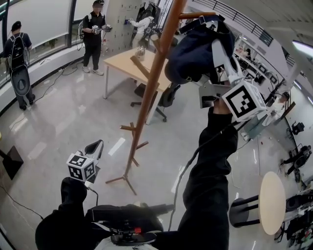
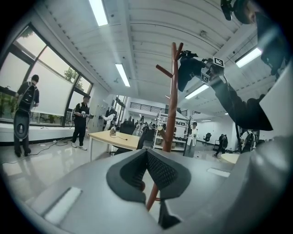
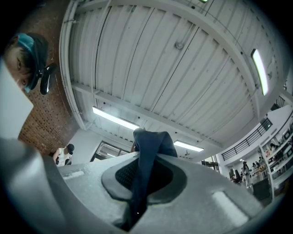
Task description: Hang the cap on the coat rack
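Note:
The wooden coat rack (image 1: 151, 83) rises through the middle of the head view, with a bare peg (image 1: 196, 15) sticking out to the right near its top. A dark navy cap (image 1: 194, 49) hangs just below and beside that peg. My right gripper (image 1: 218, 57) is raised and shut on the cap's edge. In the right gripper view the navy fabric (image 3: 151, 146) runs up between the closed pads of the right gripper (image 3: 143, 176). My left gripper (image 1: 97, 145) is held low at the left, shut and holding nothing. In the left gripper view, the left gripper (image 2: 146, 155) faces the rack (image 2: 172, 100) and the cap (image 2: 187, 71).
The rack's splayed feet (image 1: 124, 178) stand on the glossy floor. Behind it are a wooden table (image 1: 128, 62) and an office chair (image 1: 166, 97). A small round table (image 1: 272, 202) is at lower right. Two people (image 1: 94, 36) (image 1: 18, 58) stand at the far left by the windows.

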A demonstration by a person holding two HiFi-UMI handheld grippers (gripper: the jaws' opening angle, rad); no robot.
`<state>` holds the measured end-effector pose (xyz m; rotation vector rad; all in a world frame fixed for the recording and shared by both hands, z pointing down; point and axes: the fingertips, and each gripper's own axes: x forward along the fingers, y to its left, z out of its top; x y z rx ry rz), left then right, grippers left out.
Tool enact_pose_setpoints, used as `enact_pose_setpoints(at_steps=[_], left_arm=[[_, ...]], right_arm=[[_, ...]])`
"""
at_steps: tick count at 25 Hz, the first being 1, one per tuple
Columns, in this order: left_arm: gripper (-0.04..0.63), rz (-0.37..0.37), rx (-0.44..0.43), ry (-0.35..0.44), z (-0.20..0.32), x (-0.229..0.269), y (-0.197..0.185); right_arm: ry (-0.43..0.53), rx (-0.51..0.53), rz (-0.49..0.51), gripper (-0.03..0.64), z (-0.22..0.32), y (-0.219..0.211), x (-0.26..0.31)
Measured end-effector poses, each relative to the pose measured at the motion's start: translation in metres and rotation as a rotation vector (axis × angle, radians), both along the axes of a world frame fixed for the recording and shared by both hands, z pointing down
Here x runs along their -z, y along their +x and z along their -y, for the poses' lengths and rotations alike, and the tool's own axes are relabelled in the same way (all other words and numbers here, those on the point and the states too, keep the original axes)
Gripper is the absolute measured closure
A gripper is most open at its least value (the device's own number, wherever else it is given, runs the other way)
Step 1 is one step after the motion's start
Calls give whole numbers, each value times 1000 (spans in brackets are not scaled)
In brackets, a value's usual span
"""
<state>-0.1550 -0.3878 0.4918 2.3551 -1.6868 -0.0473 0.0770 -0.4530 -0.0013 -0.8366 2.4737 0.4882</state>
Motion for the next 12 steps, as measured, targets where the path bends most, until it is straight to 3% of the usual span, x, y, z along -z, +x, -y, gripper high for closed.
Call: enact_pose_setpoints(at_steps=[12], left_arm=[[592, -11, 40, -4, 0, -1, -6]], right_arm=[[14, 37, 12, 606, 5, 0, 12]])
